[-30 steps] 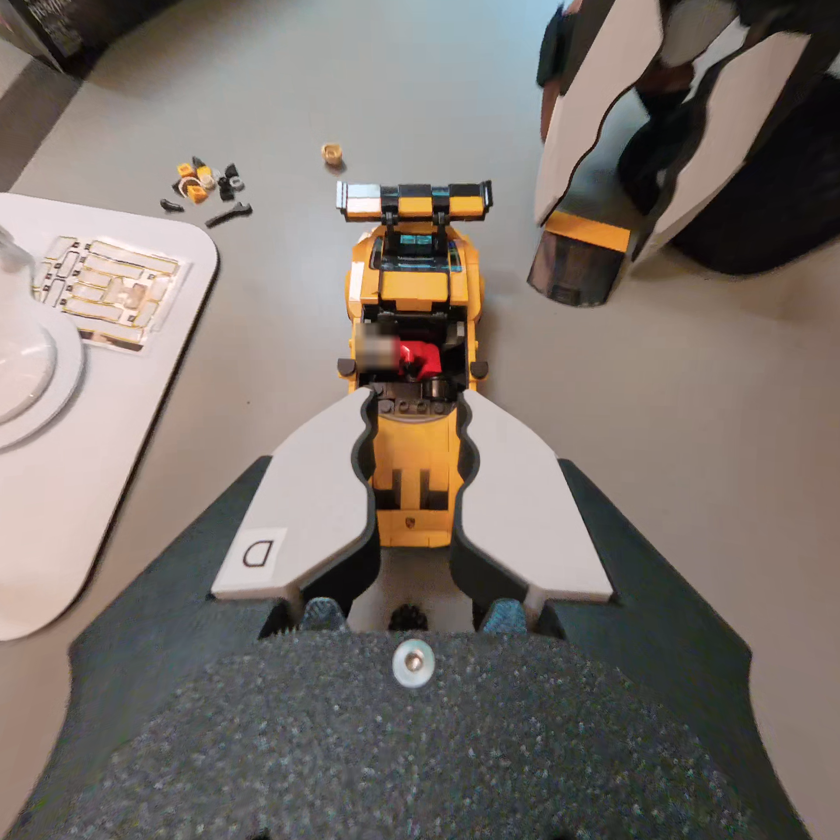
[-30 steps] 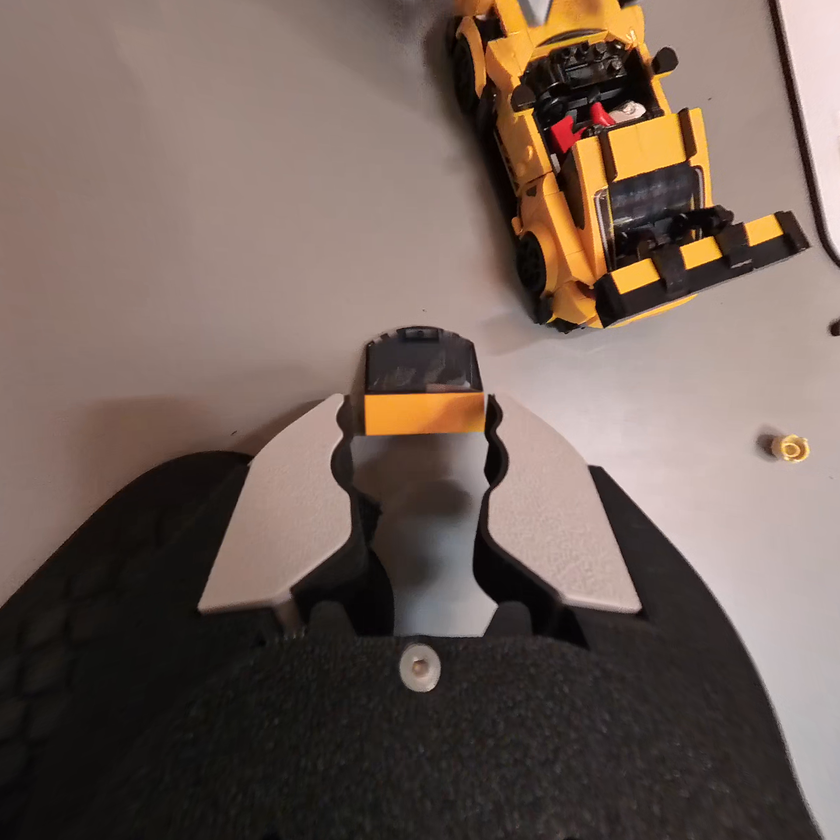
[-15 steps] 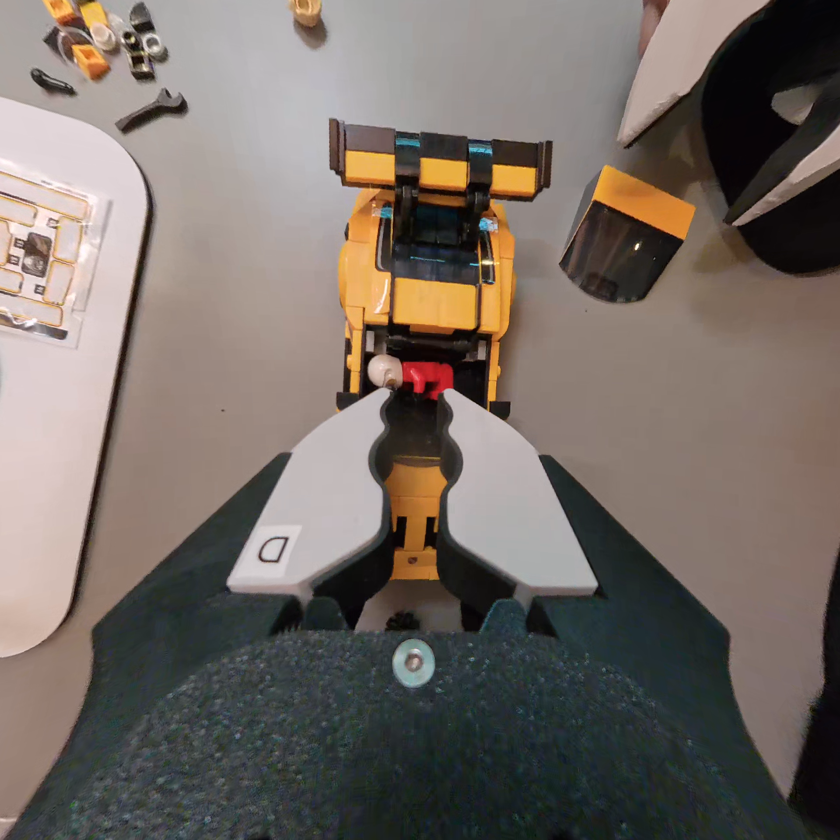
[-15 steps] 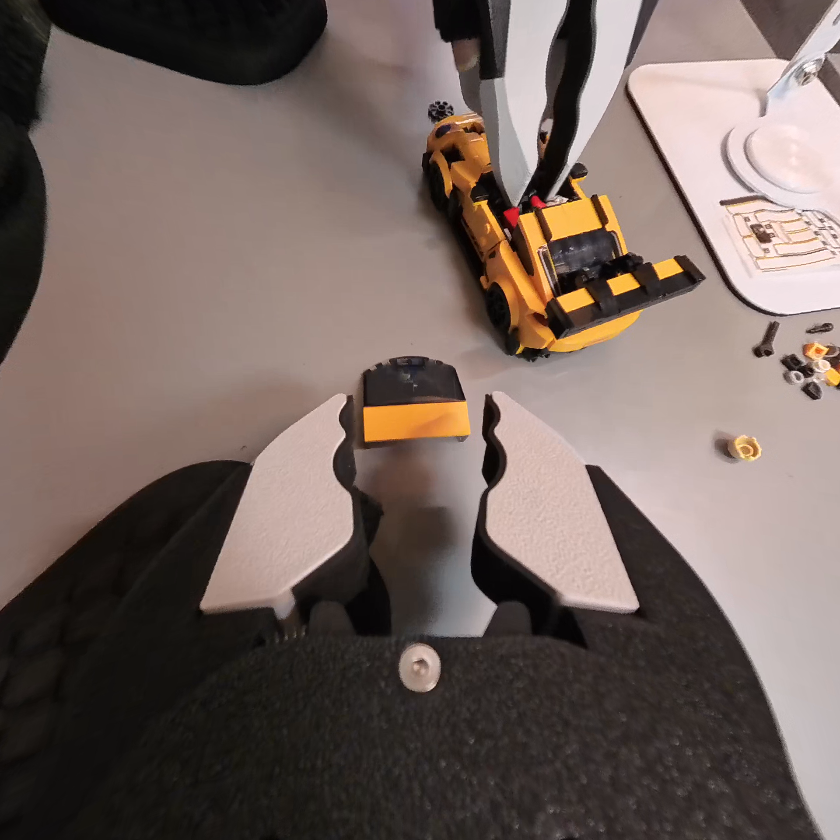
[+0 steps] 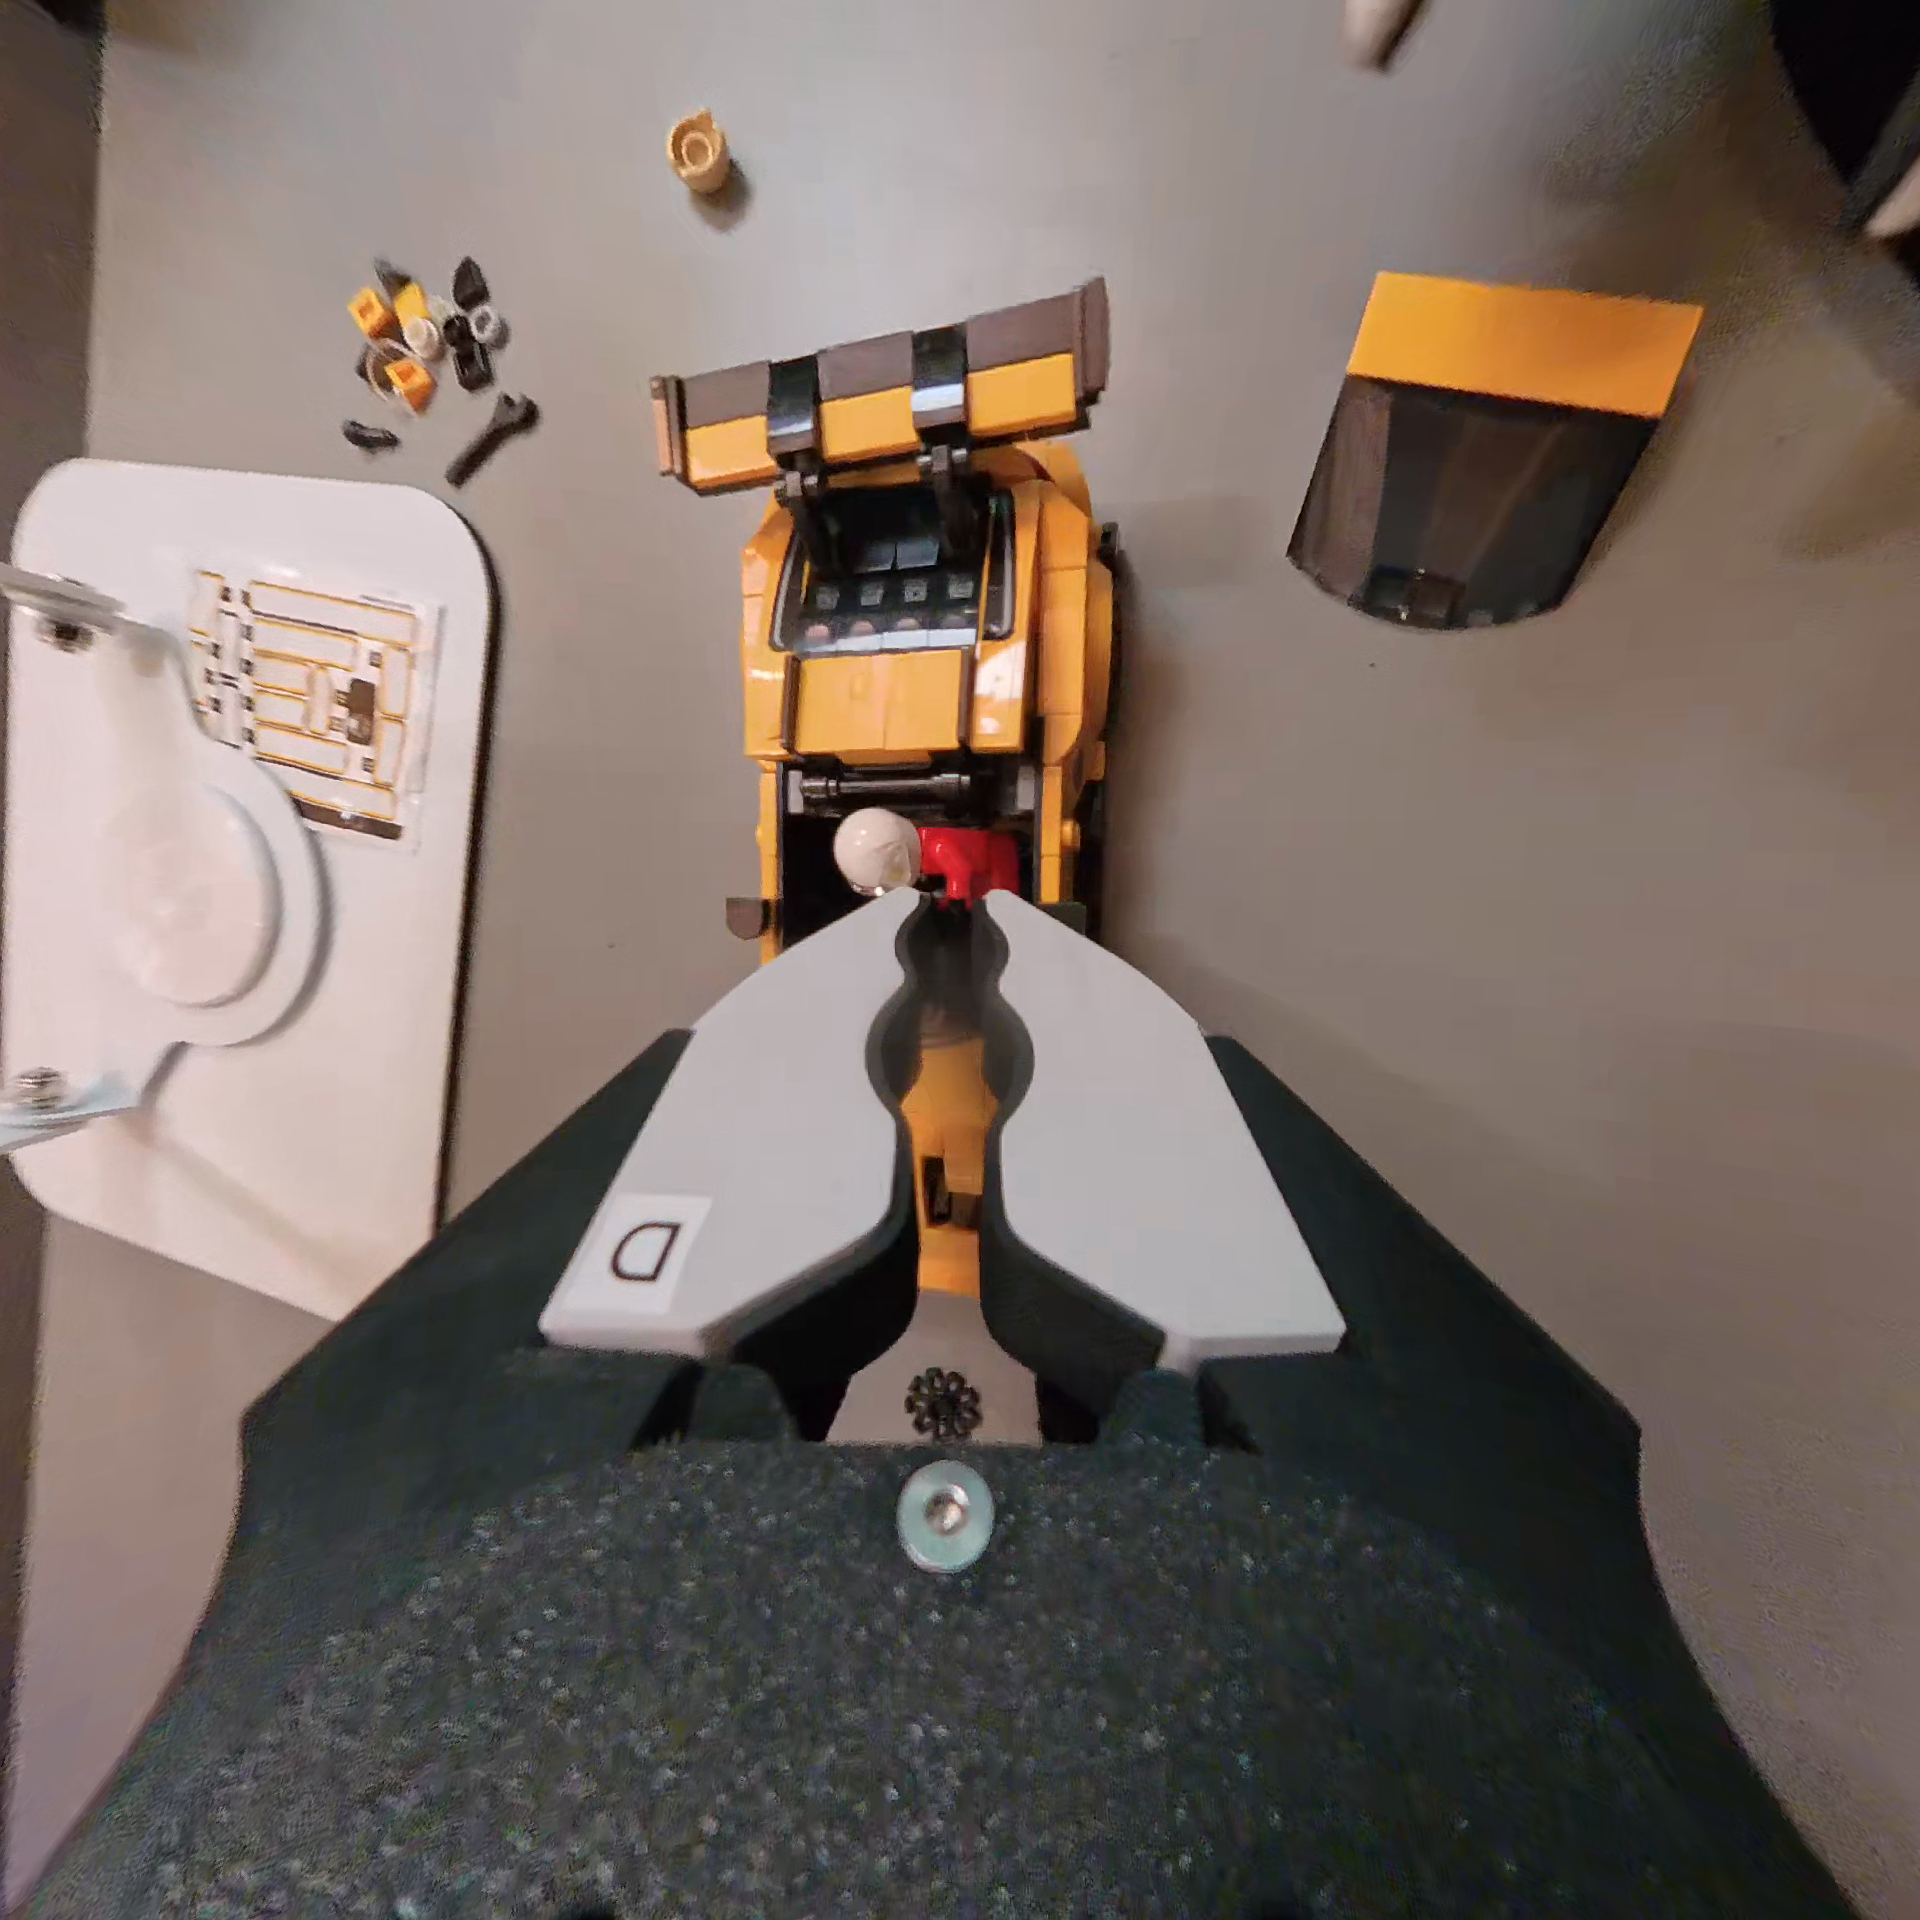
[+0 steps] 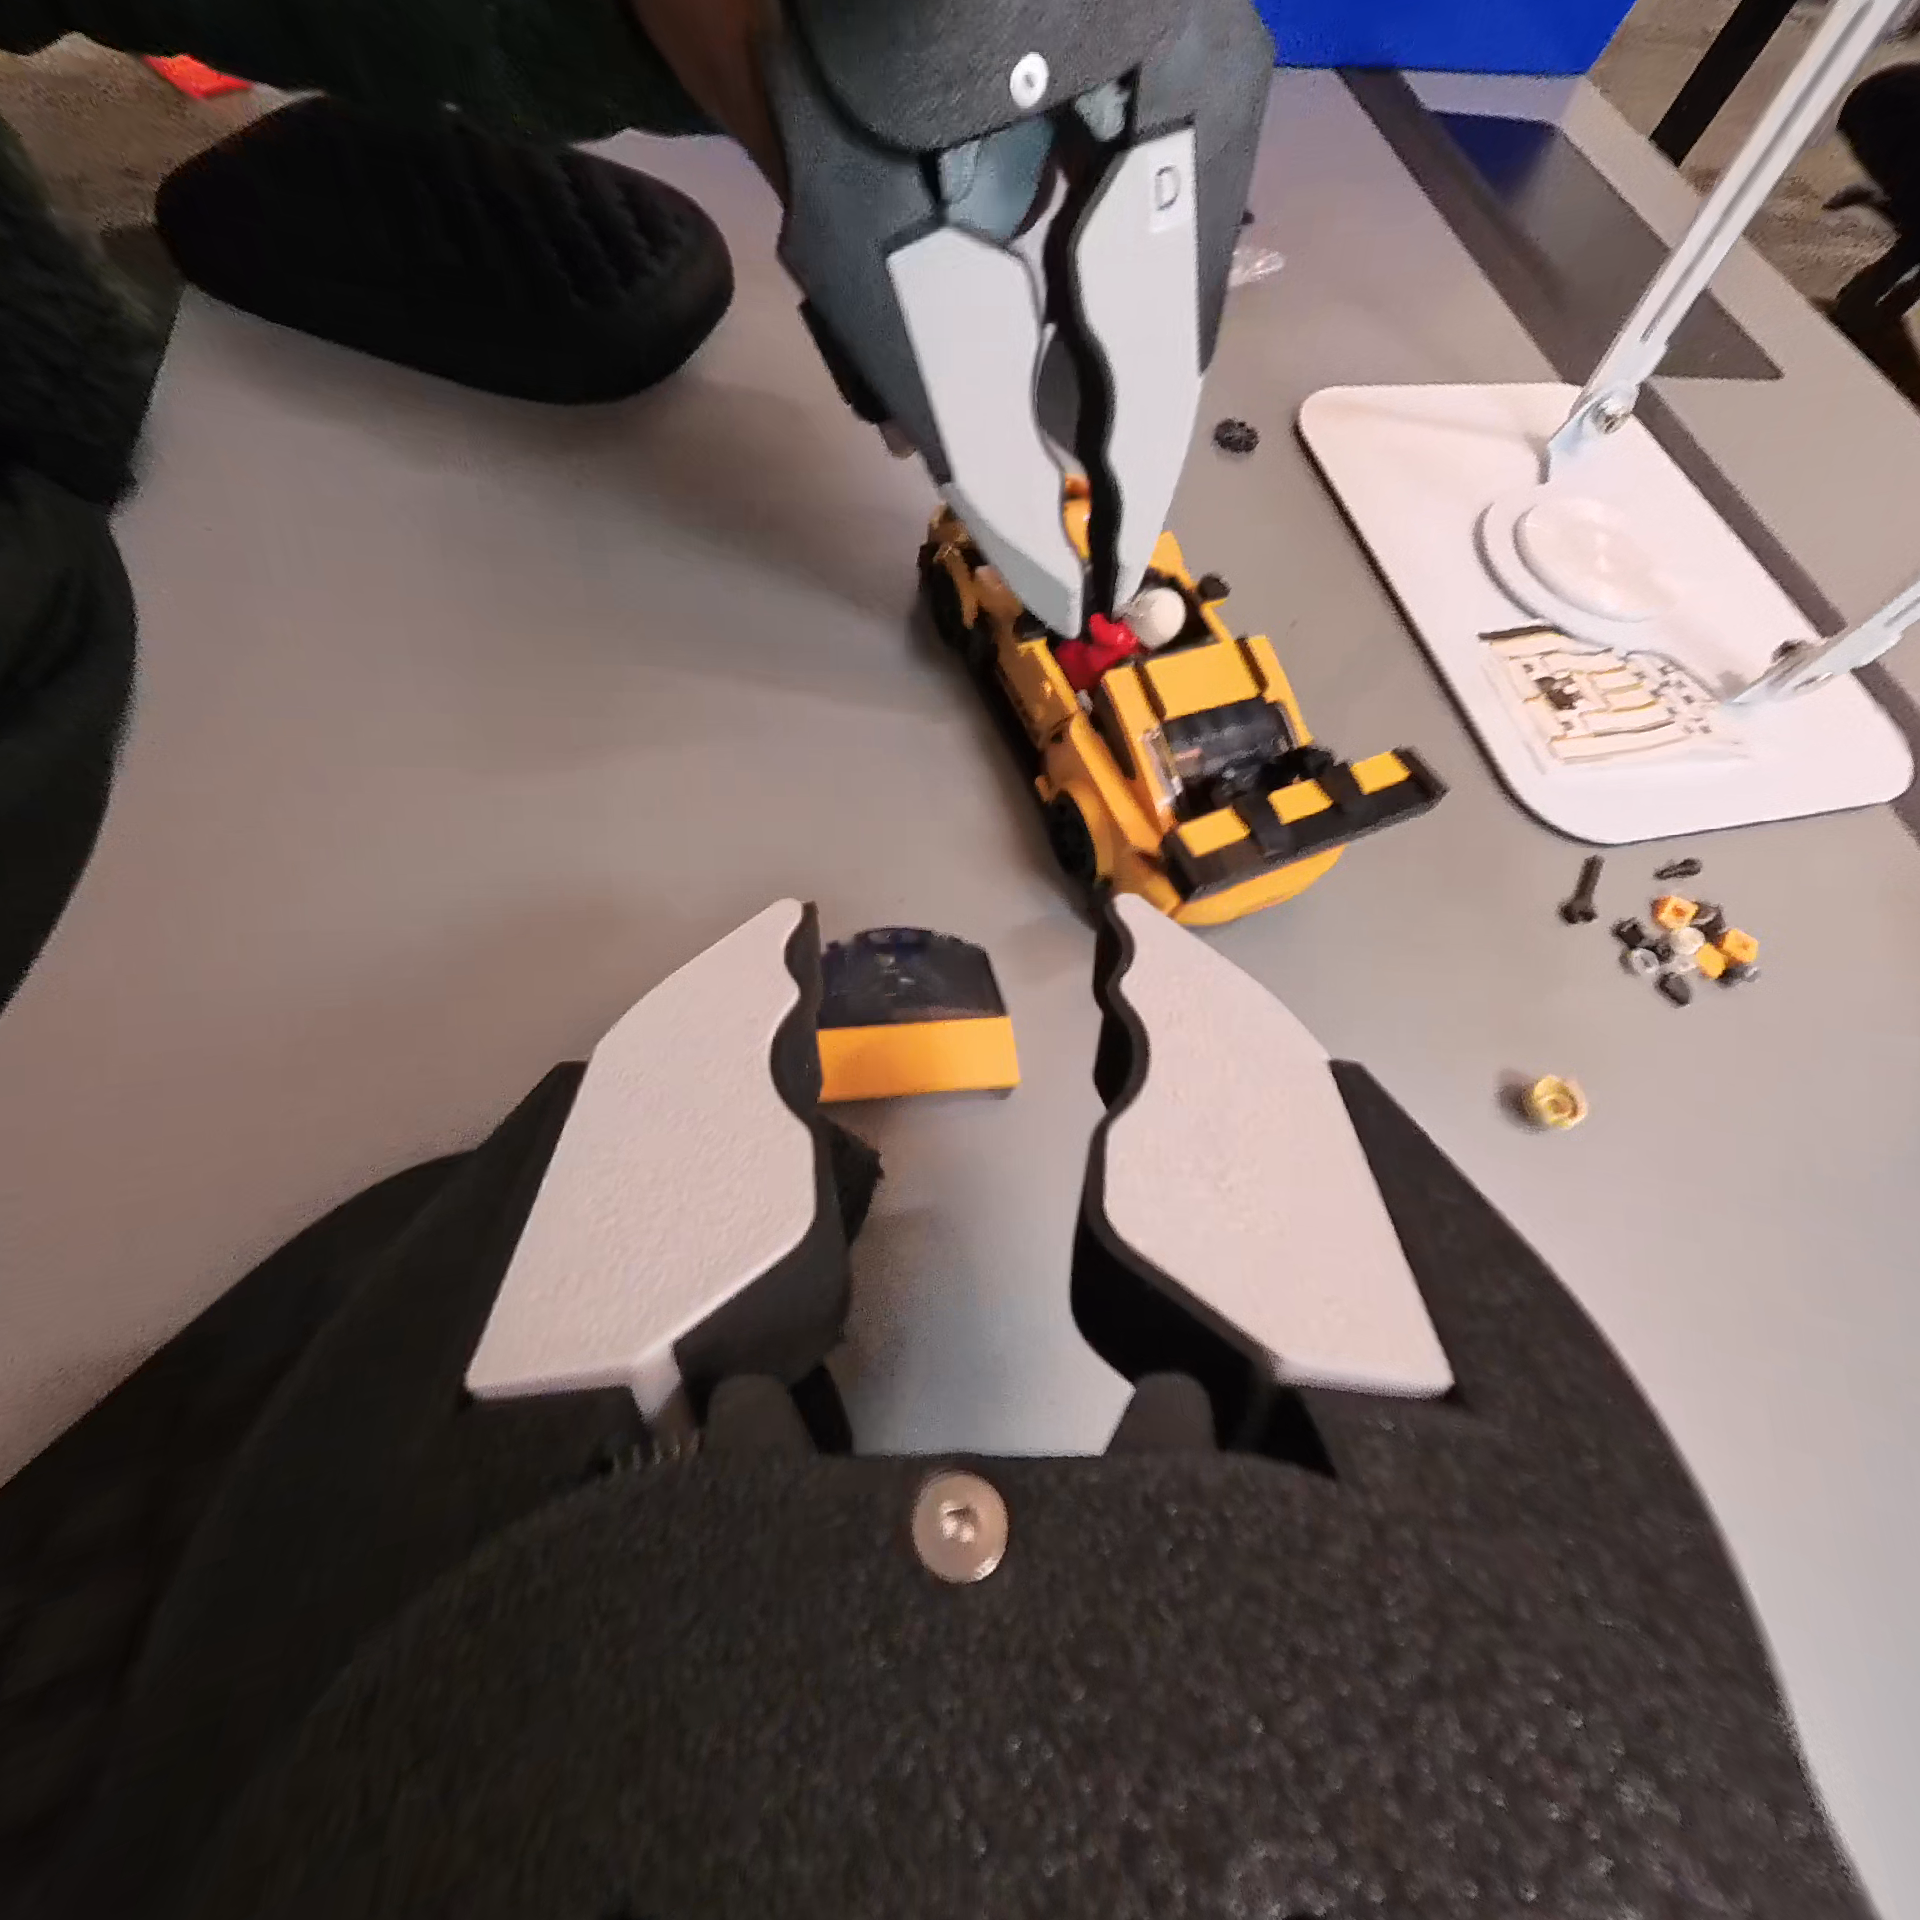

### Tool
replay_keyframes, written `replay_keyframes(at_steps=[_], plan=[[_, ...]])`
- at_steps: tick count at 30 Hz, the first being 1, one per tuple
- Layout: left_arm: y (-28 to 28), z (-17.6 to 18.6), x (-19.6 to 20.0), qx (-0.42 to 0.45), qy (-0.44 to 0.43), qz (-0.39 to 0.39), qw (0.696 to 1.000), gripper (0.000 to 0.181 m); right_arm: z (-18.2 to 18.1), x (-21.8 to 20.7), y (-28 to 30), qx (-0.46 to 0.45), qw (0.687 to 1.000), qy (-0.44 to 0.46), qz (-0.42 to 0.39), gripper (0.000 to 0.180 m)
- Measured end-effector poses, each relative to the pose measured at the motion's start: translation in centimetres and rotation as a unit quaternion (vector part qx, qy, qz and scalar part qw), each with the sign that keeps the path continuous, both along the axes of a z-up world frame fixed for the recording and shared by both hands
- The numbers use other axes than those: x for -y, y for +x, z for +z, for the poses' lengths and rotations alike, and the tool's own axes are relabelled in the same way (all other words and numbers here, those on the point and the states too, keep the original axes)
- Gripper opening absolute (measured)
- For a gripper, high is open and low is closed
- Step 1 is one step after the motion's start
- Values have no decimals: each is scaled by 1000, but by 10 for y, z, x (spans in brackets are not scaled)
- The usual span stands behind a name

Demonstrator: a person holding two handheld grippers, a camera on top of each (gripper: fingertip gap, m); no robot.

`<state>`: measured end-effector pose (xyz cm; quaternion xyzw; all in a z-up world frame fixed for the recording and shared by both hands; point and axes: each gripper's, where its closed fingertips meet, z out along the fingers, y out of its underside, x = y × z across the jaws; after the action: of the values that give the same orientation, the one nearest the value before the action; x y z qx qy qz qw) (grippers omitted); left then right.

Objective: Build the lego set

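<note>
Left gripper [image 5: 954, 906] was pinched on the red figure [image 5: 971, 860] in the car [image 5: 914, 665]; right gripper [image 6: 951, 914] gaped, empty, around the roof [image 6: 912, 1023].

This looks like an office or lab workspace set up for hobby-style assembly. A plain grey counter [image 6: 416, 675] carries the work, with a white lamp base [image 6: 1621, 623] and its slim metal arm [image 6: 1725, 208] standing at one edge. A sticker sheet [image 5: 312, 707] lies on that base. Small loose toy bricks [image 5: 436, 343] sit in a heap near a yellow toy car [image 5: 925, 644], and a roof piece [image 5: 1475, 457] lies apart from it. A blue panel [image 6: 1434, 31] and carpeted floor [image 6: 1787, 208] show beyond the counter's far edge.
</note>
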<state>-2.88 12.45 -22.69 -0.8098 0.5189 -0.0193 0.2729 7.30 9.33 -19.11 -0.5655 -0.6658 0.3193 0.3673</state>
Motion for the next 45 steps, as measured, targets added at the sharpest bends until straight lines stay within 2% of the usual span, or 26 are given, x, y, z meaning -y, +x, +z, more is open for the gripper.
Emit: replay_keyframes(at_steps=[4,7,11,16,19,21,24,26,29,35,41,45], plan=[[0,0,0,-4,19,-14,1000,6,15,-12,-23,28,999,27,33,48],[-1,0,-2,1,35,-22,999,6,20,-30,-51,48,997,10,66,47],[-1,1,-3,1,79,-32,996,6,11,-44,-84,102,987,-51,110,43],[-3,10,-6,-6,149,-44,988,6,-7,-44,-102,177,970,-62,155,40],[-5,17,-6,-15,192,-52,980,6,-16,-41,-104,213,961,-47,169,34],[-6,16,-4,-24,198,-62,978,6,-12,-37,-108,202,962,-44,179,17],[-8,15,-4,-23,207,-66,976,7,-13,-39,-110,201,963,-10,182,15],[-8,17,-4,-4,202,-64,977,17,-15,-38,-106,206,960,4,187,15],[-9,22,3,49,170,-67,982,20,-18,-37,-102,218,956,9,194,15],[-11,16,6,197,18,-27,980,20,-28,-38,-101,268,939,42,213,15],[-3,12,3,263,-54,-50,962,21,-31,-36,-101,289,928,38,232,16],[3,9,1,272,-75,-66,957,22,-33,-36,-99,305,922,27,239,18]])
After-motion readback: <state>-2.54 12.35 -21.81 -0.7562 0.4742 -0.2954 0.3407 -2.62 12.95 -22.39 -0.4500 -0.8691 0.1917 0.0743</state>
